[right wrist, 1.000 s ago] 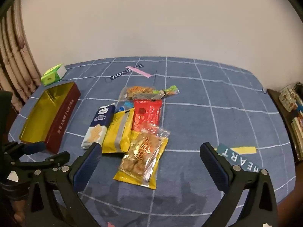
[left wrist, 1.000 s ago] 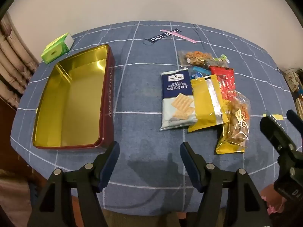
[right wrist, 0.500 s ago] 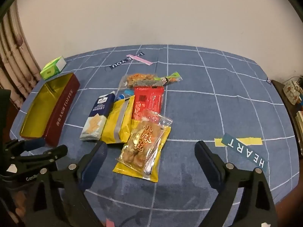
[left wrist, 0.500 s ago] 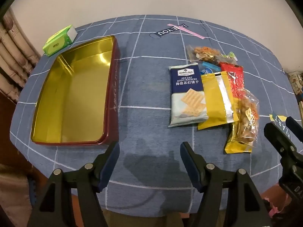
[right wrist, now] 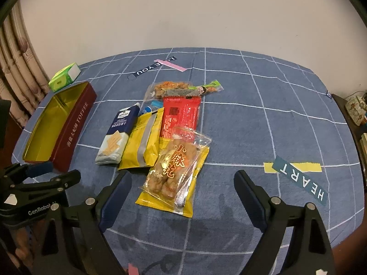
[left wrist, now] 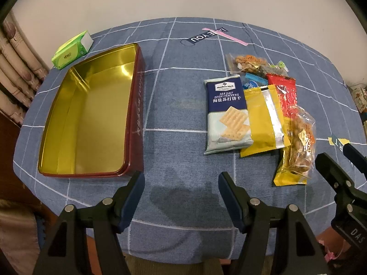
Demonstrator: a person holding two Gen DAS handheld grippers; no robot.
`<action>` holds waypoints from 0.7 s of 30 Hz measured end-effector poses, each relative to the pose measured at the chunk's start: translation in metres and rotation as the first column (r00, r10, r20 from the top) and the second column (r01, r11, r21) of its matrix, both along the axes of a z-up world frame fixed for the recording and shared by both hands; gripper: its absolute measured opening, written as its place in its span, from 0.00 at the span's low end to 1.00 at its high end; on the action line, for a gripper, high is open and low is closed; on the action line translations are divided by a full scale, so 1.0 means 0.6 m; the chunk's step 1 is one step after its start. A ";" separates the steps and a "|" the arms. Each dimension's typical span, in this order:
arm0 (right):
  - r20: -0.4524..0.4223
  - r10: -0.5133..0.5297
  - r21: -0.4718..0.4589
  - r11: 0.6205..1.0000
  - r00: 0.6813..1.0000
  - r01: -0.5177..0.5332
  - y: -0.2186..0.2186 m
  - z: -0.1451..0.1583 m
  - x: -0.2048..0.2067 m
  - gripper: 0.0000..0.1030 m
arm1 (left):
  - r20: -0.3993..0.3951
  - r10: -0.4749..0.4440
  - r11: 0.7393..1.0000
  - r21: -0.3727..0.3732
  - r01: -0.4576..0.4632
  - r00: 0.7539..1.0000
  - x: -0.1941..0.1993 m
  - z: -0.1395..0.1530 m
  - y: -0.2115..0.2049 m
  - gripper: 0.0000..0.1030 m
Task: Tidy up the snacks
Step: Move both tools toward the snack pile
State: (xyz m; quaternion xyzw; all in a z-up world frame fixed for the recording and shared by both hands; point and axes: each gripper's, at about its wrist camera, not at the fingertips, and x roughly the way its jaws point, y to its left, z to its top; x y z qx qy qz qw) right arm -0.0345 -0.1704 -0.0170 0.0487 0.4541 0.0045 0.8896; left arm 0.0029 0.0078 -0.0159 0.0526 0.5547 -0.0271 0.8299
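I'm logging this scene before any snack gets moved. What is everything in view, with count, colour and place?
Tin: 1, dark red outside, gold inside, nothing in it, left side of the table.
Cracker pack: 1, navy and pale blue, leftmost of the snack pile.
Yellow pouch: 1, yellow with silver strip, overlapping the cracker pack's right edge.
Red packet: 1, red, behind the pouch.
Fried twist bag: 1, clear over yellow, nearest the right claw.
Clear snack bag: 1, far end of the pile.
Tissue pack: 1, green, behind the tin.
Tablecloth: 1, blue with white grid.
Left claw: open, above bare cloth.
Right claw: open, over the twist bag.
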 end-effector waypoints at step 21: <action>0.001 -0.019 0.004 1.000 1.000 0.019 -0.003 0.000 0.001 0.76 | -0.011 -0.028 1.000 0.001 0.028 1.000 0.008 -0.006 -0.015 0.66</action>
